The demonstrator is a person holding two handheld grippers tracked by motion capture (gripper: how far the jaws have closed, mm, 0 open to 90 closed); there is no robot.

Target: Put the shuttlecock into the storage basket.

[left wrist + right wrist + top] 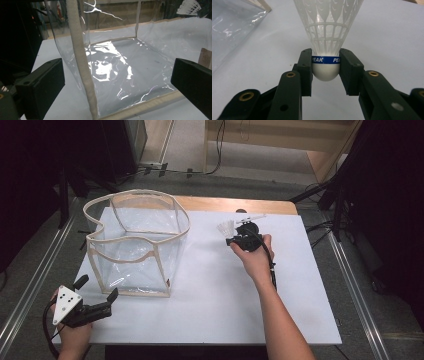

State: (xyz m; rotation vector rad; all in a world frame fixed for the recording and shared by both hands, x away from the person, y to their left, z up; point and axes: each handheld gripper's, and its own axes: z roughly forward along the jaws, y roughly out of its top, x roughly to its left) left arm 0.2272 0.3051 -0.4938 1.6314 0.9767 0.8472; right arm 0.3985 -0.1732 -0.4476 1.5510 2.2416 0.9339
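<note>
Right gripper [325,67] pinches a white shuttlecock [327,30] by its rounded cork head, one black pad on each side of the blue band, so the head sits squarely between the jaws. The long axis of the shuttlecock runs straight on from the gripper: cork nearest the hand, the netted skirt flaring away beyond the pads. In the high view the right gripper [235,234] is out over the far right part of the white desk [215,310], with the skirt of the shuttlecock [226,228] pointing left, toward the clear bag.

Closer to the person, at the near left corner of the desk, the left gripper [97,292] has its jaws spread with nothing between them. It faces the near wall of the clear bag [137,245], just in front of the cloth-trimmed bottom edge and not touching it; the left gripper view shows the bag's upright cloth seam [81,62] between the two pads but farther off.

The bag stands upright with its mouth open to the top, and it lies to the left of the shuttlecock, a clear stretch of desk between them. If the shuttlecock is bound for the bag, I judge that the right hand must carry it leftward and over the rim [172,207], which is the side nearest that hand.
</note>
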